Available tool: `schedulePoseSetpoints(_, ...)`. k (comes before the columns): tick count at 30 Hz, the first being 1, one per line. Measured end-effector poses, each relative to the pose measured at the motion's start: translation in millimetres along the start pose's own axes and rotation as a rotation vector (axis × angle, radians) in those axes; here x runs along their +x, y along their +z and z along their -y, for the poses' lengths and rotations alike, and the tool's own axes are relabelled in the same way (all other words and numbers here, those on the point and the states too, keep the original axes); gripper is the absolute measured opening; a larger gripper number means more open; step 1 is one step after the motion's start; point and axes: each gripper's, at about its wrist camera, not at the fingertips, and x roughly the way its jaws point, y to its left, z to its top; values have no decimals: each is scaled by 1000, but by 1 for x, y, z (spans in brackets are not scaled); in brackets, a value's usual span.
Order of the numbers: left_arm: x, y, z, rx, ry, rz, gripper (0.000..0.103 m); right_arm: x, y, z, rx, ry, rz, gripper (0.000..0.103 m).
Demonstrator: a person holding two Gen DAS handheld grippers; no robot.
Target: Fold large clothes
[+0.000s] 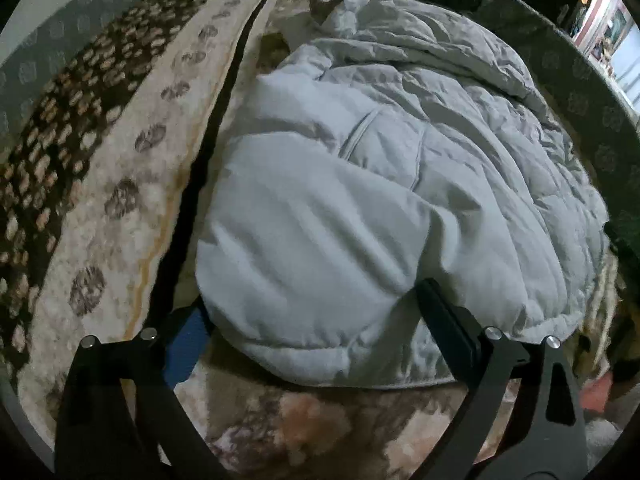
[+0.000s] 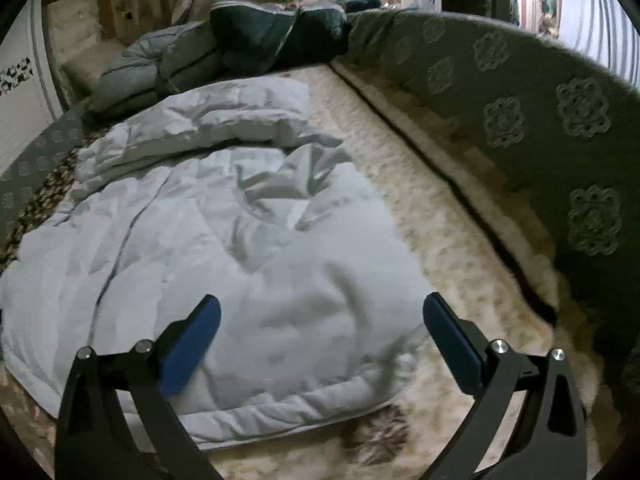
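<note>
A pale grey quilted puffer coat (image 2: 224,232) lies spread across a fuzzy cream blanket (image 2: 440,240) that covers a sofa seat. In the right wrist view the coat fills the middle and the 9 o'clock side, its hem toward 6 o'clock. A dark green patterned sofa back (image 2: 560,140) curves along 3 o'clock. Folded dark teal and grey padded garments (image 2: 248,40) sit at 12 o'clock, beyond the coat.

The right claw (image 2: 320,340) is spread wide, its blue pads hovering above the coat's lower edge and pinching nothing.

In the left wrist view the coat (image 1: 380,180) bulges up at the centre. The left claw (image 1: 312,320) is also spread, its two fingers straddling a puffy fold at the coat's near edge; the fabric touches the right finger (image 1: 444,320), but the claw is not closed on it.
</note>
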Motion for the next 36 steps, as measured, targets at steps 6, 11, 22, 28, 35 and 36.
schedulePoseSetpoints(6, 9, 20, 17, 44, 68, 6, 100, -1, 2, 21, 63, -34, 0, 101)
schedulePoseSetpoints(11, 17, 19, 10, 30, 65, -45, 100, 0, 0, 33, 78, -138, -4, 101)
schedulePoseSetpoints(22, 16, 16, 10, 17, 84, -37, 100, 3, -2, 32, 47, -178, -2, 101)
schedulePoseSetpoints(28, 19, 13, -1, -34, 55, -60, 100, 7, -9, 44, 100, -220, -29, 101)
schedulePoseSetpoints(35, 11, 12, 14, 28, 123, 14, 93, 8, -11, 46, 77, -202, -32, 101)
schedulePoseSetpoints(36, 9, 12, 15, 29, 127, 27, 90, 9, -11, 46, 75, -199, -32, 101)
